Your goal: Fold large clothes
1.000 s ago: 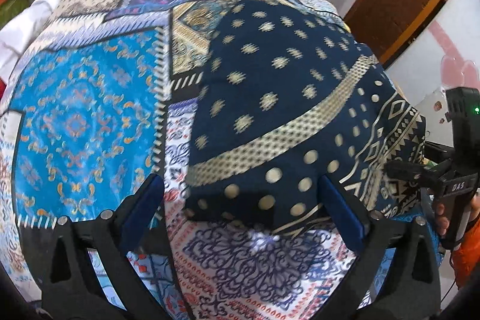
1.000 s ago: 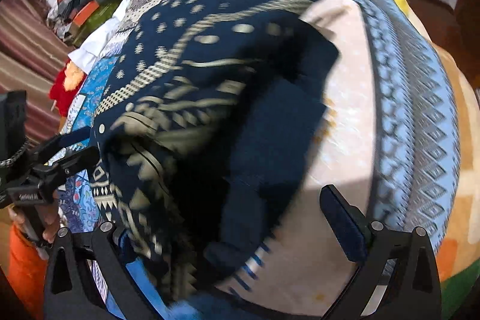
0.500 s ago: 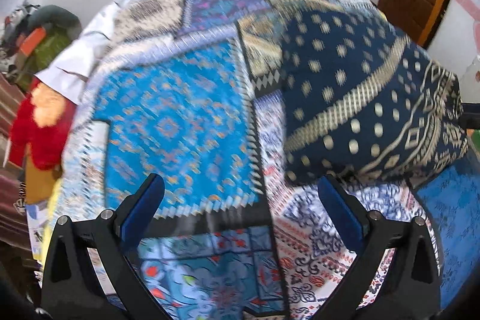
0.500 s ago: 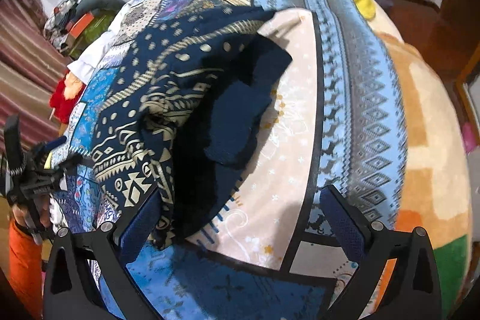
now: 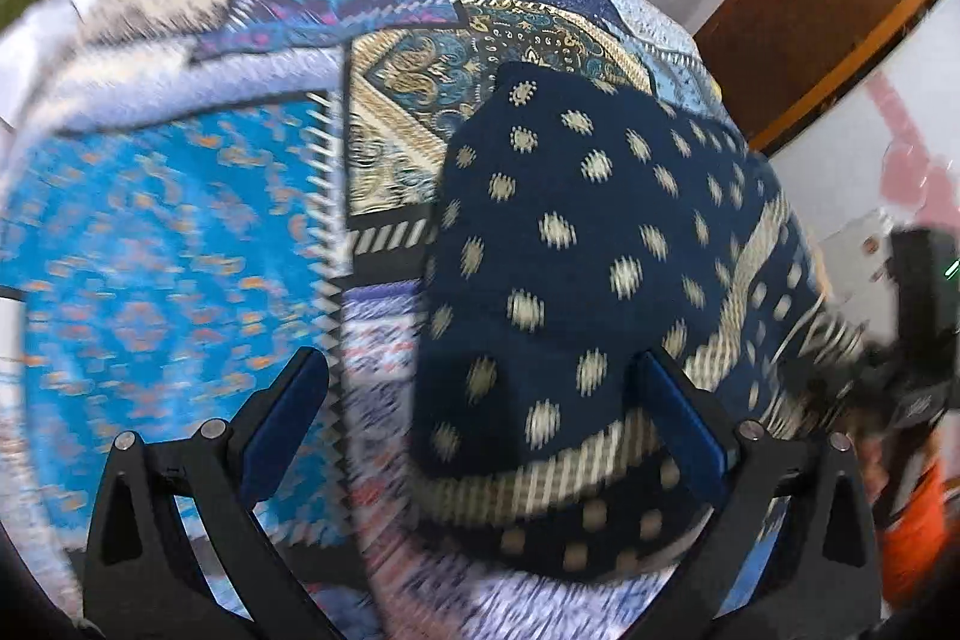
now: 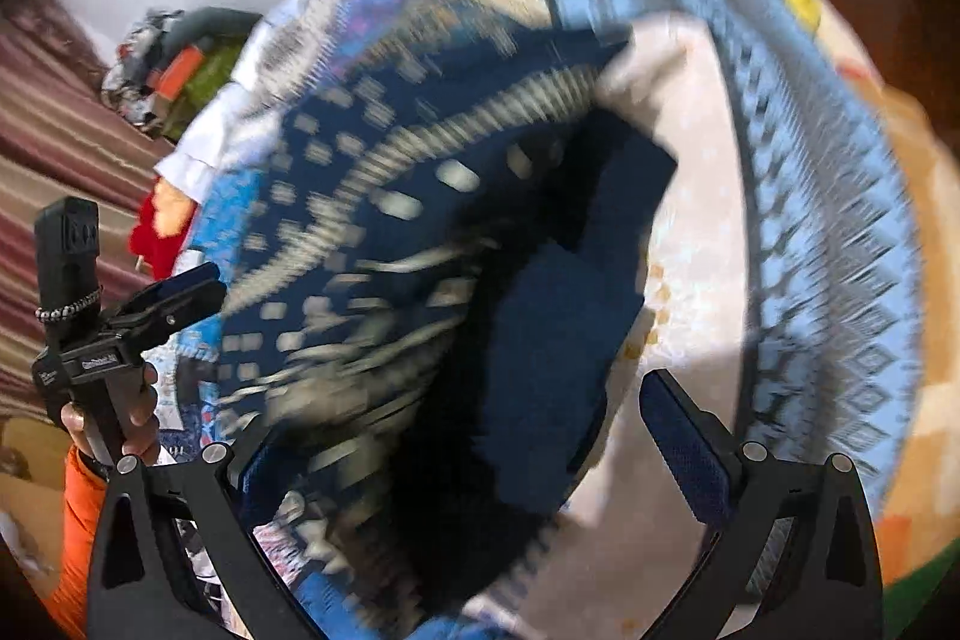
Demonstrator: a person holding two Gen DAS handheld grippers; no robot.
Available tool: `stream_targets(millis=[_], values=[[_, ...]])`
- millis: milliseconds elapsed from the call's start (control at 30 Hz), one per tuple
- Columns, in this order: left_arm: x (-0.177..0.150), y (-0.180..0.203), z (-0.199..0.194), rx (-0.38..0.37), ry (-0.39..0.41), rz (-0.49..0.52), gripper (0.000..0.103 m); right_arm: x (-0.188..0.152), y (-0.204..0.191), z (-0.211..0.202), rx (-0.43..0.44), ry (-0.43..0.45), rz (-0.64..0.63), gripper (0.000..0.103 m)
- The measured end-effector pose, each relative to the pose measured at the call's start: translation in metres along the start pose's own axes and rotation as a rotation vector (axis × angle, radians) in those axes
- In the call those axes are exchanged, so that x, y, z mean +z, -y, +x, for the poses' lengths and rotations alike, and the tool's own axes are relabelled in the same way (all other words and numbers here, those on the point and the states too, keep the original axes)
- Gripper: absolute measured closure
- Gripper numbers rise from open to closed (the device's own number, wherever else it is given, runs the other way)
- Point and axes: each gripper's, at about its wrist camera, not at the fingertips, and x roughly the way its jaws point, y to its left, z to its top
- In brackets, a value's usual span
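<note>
Though blurred, navy garment (image 5: 576,280) between left tool (image 5: 480,430) fingers.

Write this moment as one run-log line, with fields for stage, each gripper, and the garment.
stage: folding | left gripper: open, over garment | right gripper: open | navy patterned garment: bunched on patchwork bedspread

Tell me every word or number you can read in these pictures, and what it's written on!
None can be read.
Left gripper: a small white label on its black body, too blurred to read.
Right gripper: a faint mark on its body, also too blurred.
Navy garment and patchwork bedspread: only patterns.
</note>
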Motion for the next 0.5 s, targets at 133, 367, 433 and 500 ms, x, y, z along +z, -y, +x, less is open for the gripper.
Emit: stream_targets(millis=[133,367,433,500], values=[[0.012,-0.012,0.019,-0.127,-0.014,-0.088,0.0,0.01,0.006,0.019,0.082,-0.003,0.025,0.0],[0.02,-0.02,0.049,-0.278,-0.078,-0.171,0.0,0.033,-0.017,0.045,0.131,-0.007,-0.044,0.0],[0.019,-0.018,0.049,-0.295,-0.075,-0.176,0.004,0.037,-0.019,0.048,0.142,-0.004,-0.05,0.002],[0.017,-0.013,0.045,-0.268,-0.065,-0.162,0.013,0.04,-0.02,0.048,0.151,0.009,-0.049,0.015]])
